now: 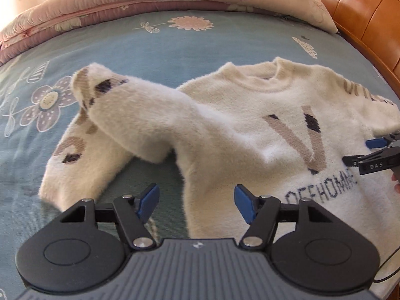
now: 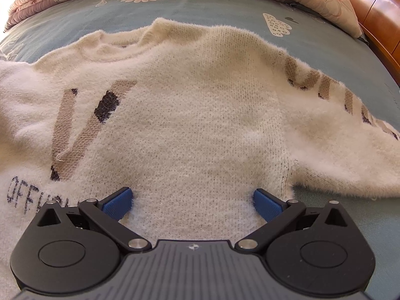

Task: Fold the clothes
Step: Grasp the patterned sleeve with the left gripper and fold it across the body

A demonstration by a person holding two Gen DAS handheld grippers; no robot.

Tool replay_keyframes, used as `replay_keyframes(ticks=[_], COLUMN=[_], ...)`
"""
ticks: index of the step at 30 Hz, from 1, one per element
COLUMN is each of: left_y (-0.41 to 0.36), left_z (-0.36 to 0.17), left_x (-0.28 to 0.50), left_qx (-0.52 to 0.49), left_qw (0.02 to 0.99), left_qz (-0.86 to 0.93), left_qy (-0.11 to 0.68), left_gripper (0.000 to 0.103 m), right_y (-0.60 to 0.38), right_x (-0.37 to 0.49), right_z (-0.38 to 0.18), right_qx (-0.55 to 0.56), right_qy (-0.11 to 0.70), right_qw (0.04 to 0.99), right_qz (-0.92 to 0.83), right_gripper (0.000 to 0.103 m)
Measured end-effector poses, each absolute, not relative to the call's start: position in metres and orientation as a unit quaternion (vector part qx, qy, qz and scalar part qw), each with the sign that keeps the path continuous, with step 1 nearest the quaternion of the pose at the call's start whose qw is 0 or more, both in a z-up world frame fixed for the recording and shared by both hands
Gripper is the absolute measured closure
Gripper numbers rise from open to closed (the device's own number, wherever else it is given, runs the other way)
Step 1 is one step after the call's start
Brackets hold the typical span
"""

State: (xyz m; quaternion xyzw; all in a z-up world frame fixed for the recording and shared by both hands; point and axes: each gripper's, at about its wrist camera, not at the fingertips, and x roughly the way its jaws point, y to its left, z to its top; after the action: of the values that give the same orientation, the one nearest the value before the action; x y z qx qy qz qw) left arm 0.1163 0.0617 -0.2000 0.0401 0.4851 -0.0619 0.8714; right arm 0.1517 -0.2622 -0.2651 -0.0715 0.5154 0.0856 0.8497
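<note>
- The cream fuzzy sweater [image 1: 250, 130] lay face up on the blue flowered bed sheet [image 1: 140, 42], filling the centre and right of the left wrist view, its neckline toward the top of the frame.
- One sleeve [image 1: 130, 110] sat doubled over itself at centre left, its cuff pointing to the upper left; the other sleeve [image 2: 345, 135] stretched out toward the right edge of the right wrist view.
- The left gripper [image 1: 197, 205] hung at the lower centre of its view, jaws partly open with nothing between them; the sweater's side edge showed in the gap below.
- The right gripper [image 2: 192, 202] stood wide open at the lower centre of its view, its blue pads [image 2: 120, 202] sunk into the pile of the sweater's body. They appeared to press down on the cloth, not pinch it.
- A folded pink quilt [image 1: 75, 17] lay along the top of the frame and a wooden headboard [image 1: 362, 7] filled the upper right, both well clear of the garment.
- Judged step: bringing the doubled sleeve across the chest. To do it well, the left gripper should pinch the sleeve near the cuff, through both layers, and lay it flat without twisting.
- The right gripper's weight on the body probably helps keep the sweater from sliding as the sleeve moves.
- The plush knit looks thick and springy, so folds may need smoothing.
</note>
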Motion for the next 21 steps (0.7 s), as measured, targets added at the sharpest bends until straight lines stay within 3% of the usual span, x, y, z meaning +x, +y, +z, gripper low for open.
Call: replay_keyframes(ticks=[4, 10, 15, 21], left_y=[0.119, 0.225, 0.266, 0.275], left_z=[-0.199, -0.23, -0.283, -0.296], left_x=[0.116, 0.103, 0.089, 0.107], left_qx=[-0.026, -0.344, -0.515, -0.542], left_qw=[0.871, 0.803, 0.728, 0.725], left_qz=[0.006, 0.131, 0.153, 0.112], left_qy=[0.49, 0.468, 0.427, 0.41], left_gripper=[0.05, 0.05, 0.05, 0.049], right_y=[-0.255, -0.226, -0.191, -0.167], right_x=[0.149, 0.132, 0.13, 0.124], right_z=[-0.255, -0.227, -0.214, -0.206], right_qx=[-0.063, -0.062, -0.077, -0.072], right_qy=[0.515, 0.482, 0.47, 0.462], right_qw=[0.852, 0.868, 0.869, 0.872], right_qz=[0.069, 0.1, 0.136, 0.144], right_gripper=[0.0, 0.0, 0.0, 0.0])
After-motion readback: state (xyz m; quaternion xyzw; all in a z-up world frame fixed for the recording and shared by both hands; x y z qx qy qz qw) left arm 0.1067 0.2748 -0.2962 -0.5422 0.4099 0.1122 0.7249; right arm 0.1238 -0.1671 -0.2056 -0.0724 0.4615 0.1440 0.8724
